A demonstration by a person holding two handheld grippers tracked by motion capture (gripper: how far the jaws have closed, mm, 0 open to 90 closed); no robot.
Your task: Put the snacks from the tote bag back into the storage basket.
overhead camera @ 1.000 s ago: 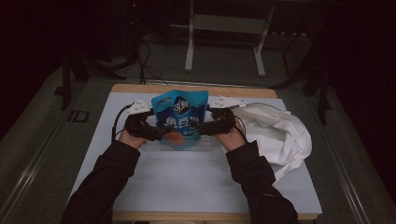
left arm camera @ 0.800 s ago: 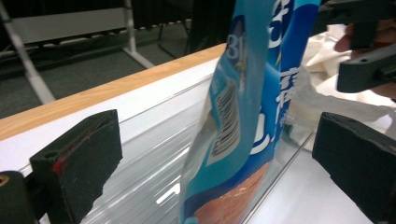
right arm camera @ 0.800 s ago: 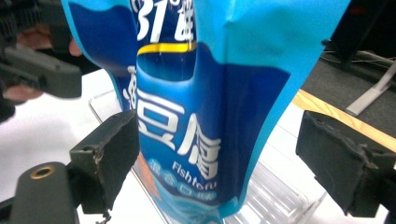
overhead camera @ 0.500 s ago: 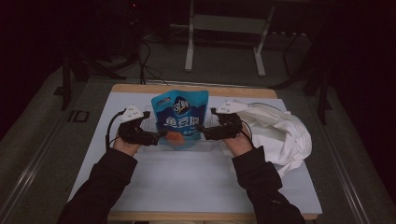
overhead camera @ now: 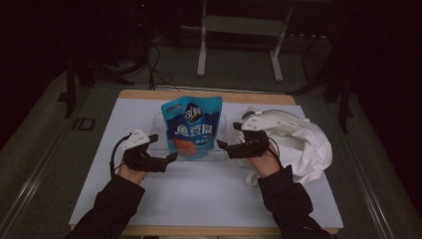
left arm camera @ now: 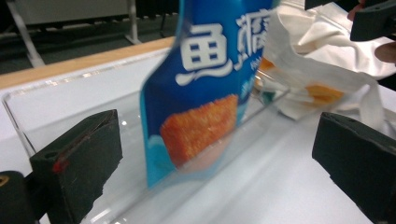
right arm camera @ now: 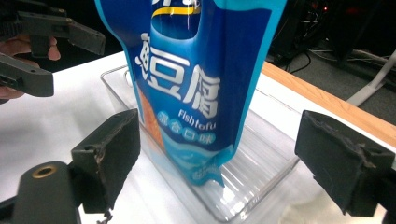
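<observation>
A blue snack pouch [overhead camera: 191,127] printed with white characters and "Fish tofu" stands upright in a clear plastic tray [overhead camera: 158,130] at the middle of the white table. My left gripper [overhead camera: 163,148] is just left of the tray, open and holding nothing. Right of the tray, my right gripper [overhead camera: 229,136] is open and also free. In the left gripper view the pouch [left arm camera: 205,93] rises beyond the wide-apart jaws of my left gripper [left arm camera: 215,163]. In the right gripper view the pouch [right arm camera: 196,74] stands in the tray [right arm camera: 266,158], past my right gripper [right arm camera: 224,158].
A crumpled white cloth bag [overhead camera: 298,137] lies on the table right of the tray, behind the right hand. A wooden table edge [overhead camera: 149,93] runs along the back. Beyond it are metal stand legs [overhead camera: 201,50] and cables on the floor.
Both grippers have drawn back and outward from the pouch's sides and now stand open. The pouch stays upright in the tray on its own.
</observation>
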